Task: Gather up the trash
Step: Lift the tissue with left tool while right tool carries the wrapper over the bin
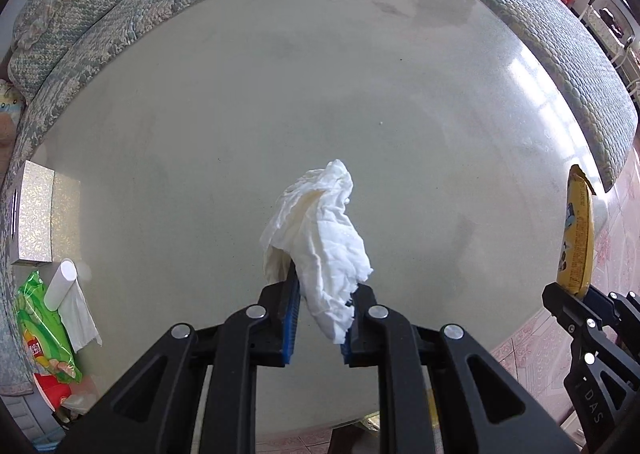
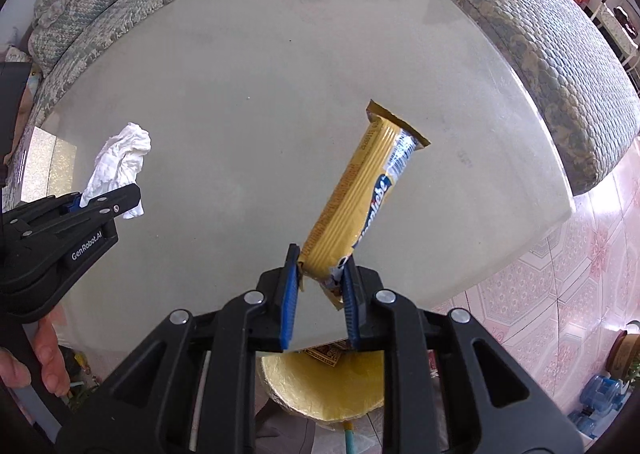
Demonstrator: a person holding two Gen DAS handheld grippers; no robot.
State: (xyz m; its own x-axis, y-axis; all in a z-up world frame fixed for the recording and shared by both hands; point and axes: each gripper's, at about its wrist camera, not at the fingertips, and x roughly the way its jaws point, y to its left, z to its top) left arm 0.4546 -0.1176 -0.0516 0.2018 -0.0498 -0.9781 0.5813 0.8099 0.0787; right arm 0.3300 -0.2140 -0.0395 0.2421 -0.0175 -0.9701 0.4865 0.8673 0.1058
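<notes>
Tissue (image 1: 320,238) fills left claw (image 1: 320,318); right claw (image 2: 320,286) grips yellow wrapper (image 2: 360,198).

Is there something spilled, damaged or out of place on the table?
Nothing is spilled. The table shows only faint smudges near its far edge. The crumpled tissue in the left gripper and the opened yellow wrapper in the right gripper are both held.

surface: pale glossy table (image 1: 280,94) ahead of and below my grippers | far left of my left gripper, at the table edge: silver patterned box (image 1: 34,214), white roll (image 1: 60,282) with loose sheet, green packet (image 1: 44,334) just beside it
</notes>
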